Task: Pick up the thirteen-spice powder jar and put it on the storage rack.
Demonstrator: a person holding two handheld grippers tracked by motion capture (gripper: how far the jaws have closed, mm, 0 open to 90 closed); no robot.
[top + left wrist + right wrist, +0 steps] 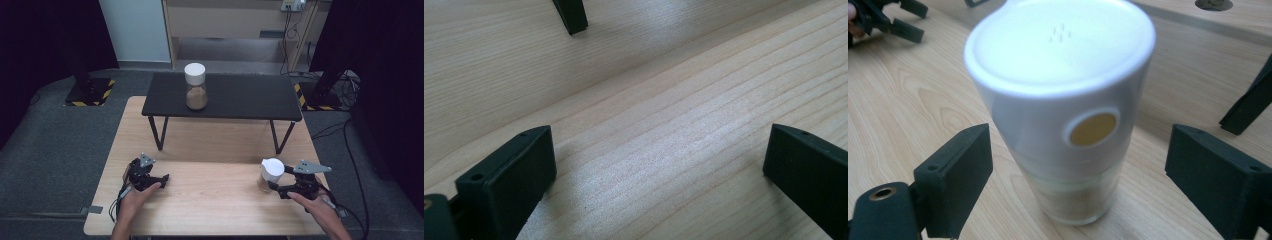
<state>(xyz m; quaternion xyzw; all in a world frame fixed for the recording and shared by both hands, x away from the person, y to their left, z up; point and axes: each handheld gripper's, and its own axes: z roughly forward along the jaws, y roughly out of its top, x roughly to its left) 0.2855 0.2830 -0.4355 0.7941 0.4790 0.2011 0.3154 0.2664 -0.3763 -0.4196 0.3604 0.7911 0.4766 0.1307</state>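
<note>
- The wooden table (210, 200) is the widest surface, and both of the person's hands come in over its near edge.
- A low black table (240, 95) stands on its far half.
- A second jar (195, 86) with a white lid and brown contents stands upright on that black table, well apart from both grippers.
- The nearer jar (1068, 120), white-lidded with a yellow dot on its side, stands upright on the wood at the right.
- The right gripper (278, 188) has this jar between its jaws; they are partly open with a gap at each side, pads not pressing.
- The left gripper (659, 165) rests at the left, jaws wide apart over bare wood, holding nothing.
</note>
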